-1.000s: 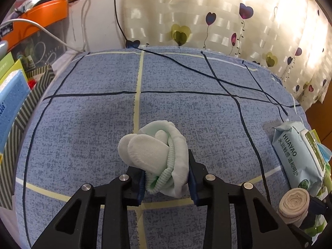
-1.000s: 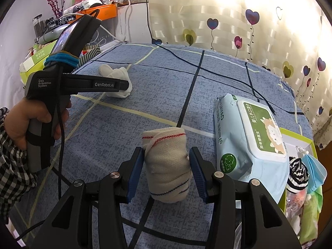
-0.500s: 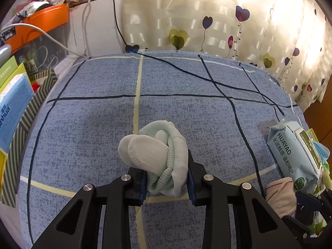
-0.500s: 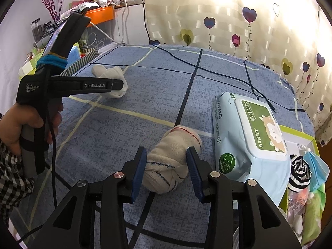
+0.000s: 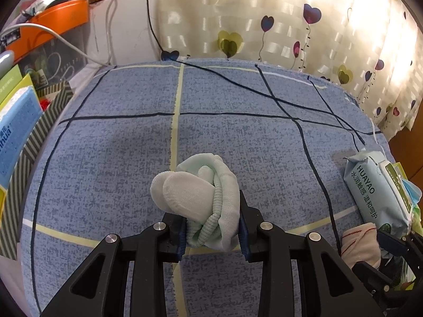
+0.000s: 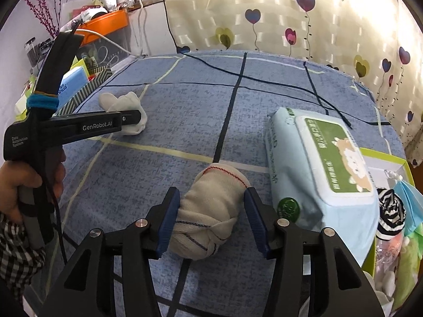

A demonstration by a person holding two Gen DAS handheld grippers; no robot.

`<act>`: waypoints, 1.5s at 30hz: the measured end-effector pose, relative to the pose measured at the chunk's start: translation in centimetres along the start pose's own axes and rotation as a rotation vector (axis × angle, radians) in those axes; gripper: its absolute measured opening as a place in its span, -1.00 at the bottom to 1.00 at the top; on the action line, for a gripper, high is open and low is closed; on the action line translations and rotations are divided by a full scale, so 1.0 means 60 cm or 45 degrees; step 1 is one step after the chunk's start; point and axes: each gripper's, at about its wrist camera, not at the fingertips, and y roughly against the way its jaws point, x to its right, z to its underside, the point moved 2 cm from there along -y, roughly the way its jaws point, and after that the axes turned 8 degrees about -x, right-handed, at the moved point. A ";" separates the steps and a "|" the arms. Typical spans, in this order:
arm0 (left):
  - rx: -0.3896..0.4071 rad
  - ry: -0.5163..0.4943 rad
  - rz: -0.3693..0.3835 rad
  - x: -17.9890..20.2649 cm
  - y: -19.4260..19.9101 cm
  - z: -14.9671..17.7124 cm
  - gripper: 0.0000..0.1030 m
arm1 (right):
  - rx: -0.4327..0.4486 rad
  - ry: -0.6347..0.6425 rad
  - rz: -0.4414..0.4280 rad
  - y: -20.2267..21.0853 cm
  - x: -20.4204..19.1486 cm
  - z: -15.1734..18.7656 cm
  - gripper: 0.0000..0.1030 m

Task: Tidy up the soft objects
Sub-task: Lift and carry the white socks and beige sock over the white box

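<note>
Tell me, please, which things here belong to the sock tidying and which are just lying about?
Part of the job: pale green socks, cream socks, box of soft things.

Lying about: wet wipes pack, black cable, orange tray, curtain.

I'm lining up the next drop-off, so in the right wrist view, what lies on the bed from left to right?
Left gripper shut on the pale green sock bundle → beige sock roll between the opening fingers of the right gripper → wet wipes pack → striped sock in the green box.
</note>
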 end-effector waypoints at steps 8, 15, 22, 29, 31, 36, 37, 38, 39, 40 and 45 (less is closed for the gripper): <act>0.004 -0.012 -0.006 0.000 -0.001 0.002 -0.42 | -0.014 -0.016 0.031 -0.012 -0.004 -0.007 0.00; 0.032 -0.029 -0.016 0.008 0.016 0.009 -0.43 | 0.010 -0.015 0.044 -0.006 -0.002 0.000 -0.18; 0.078 -0.052 -0.016 0.022 0.055 0.015 -0.43 | 0.076 -0.027 0.021 0.028 -0.001 -0.003 -0.18; 0.130 -0.109 0.003 0.056 0.110 0.029 -0.43 | 0.144 -0.038 0.017 0.076 0.003 -0.003 -0.18; 0.148 -0.127 0.017 0.071 0.126 0.034 -0.43 | 0.154 -0.035 0.019 0.090 0.006 -0.001 -0.18; 0.173 -0.171 0.042 0.103 0.155 0.046 -0.43 | 0.183 -0.040 0.038 0.119 0.018 0.008 -0.18; 0.178 -0.180 0.046 0.110 0.160 0.049 -0.43 | 0.190 -0.043 0.043 0.127 0.021 0.011 -0.18; 0.181 -0.189 0.054 0.117 0.165 0.052 -0.43 | 0.194 -0.047 0.051 0.134 0.025 0.014 -0.18; 0.186 -0.197 0.063 0.124 0.171 0.055 -0.43 | 0.196 -0.049 0.055 0.138 0.028 0.016 -0.18; 0.190 -0.212 0.072 0.133 0.176 0.058 -0.43 | 0.201 -0.053 0.063 0.145 0.033 0.020 -0.18; 0.208 -0.276 0.111 0.177 0.197 0.072 -0.43 | 0.220 -0.080 0.099 0.174 0.063 0.040 -0.18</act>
